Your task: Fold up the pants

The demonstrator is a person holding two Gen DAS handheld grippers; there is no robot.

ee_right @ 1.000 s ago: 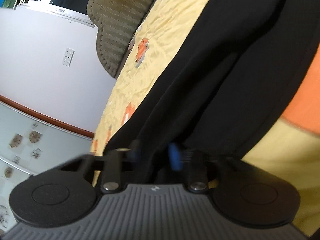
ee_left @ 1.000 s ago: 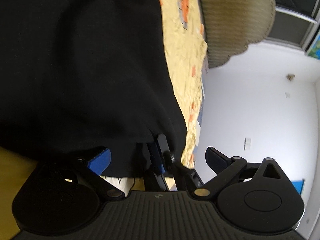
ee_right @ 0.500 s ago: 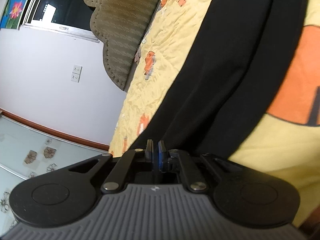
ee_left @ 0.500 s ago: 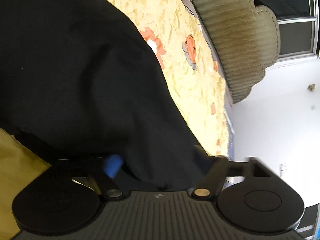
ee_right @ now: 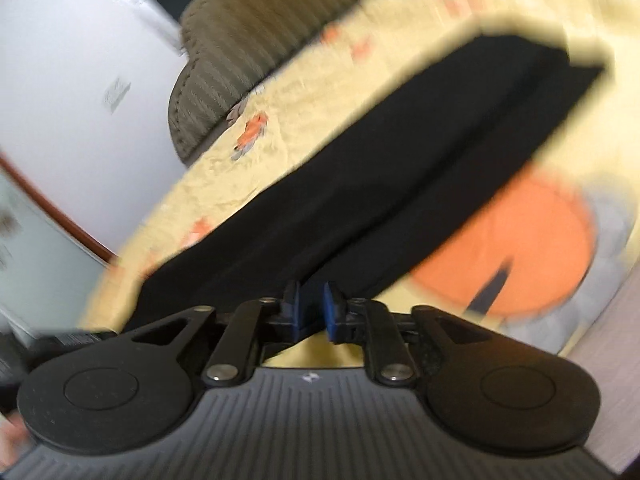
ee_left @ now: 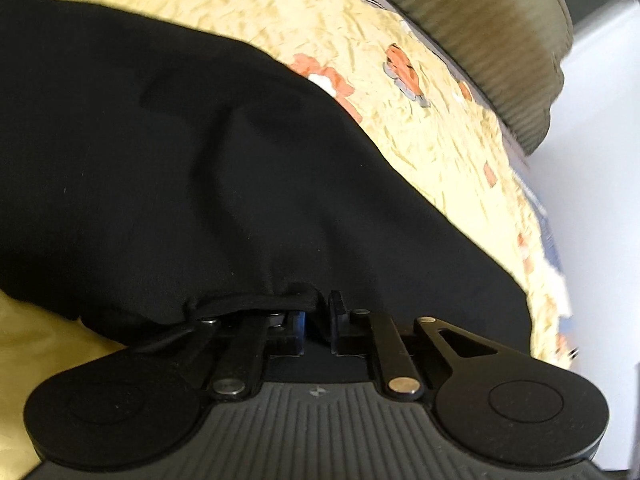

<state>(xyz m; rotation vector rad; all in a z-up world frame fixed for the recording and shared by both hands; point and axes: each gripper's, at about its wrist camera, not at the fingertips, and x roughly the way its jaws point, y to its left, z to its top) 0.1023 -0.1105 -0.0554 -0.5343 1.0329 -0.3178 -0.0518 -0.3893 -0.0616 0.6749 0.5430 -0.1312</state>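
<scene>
Low over the bedspread (ee_left: 440, 152), both grippers' jaws clamped on the pants (ee_left: 200, 160) (ee_right: 400, 168).

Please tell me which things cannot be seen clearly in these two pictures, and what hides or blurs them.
- Left wrist view: the left gripper fingertips are buried under the black pants waistband, so the exact grip is hidden.
- Left wrist view: the pants run off the left edge.
- Right wrist view: motion blur smears the bedspread print and the headboard.
- Right wrist view: the wall plate is too blurred to identify.

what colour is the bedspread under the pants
Pale yellow bedspread with orange flower prints, clearest in the left wrist view.
</scene>
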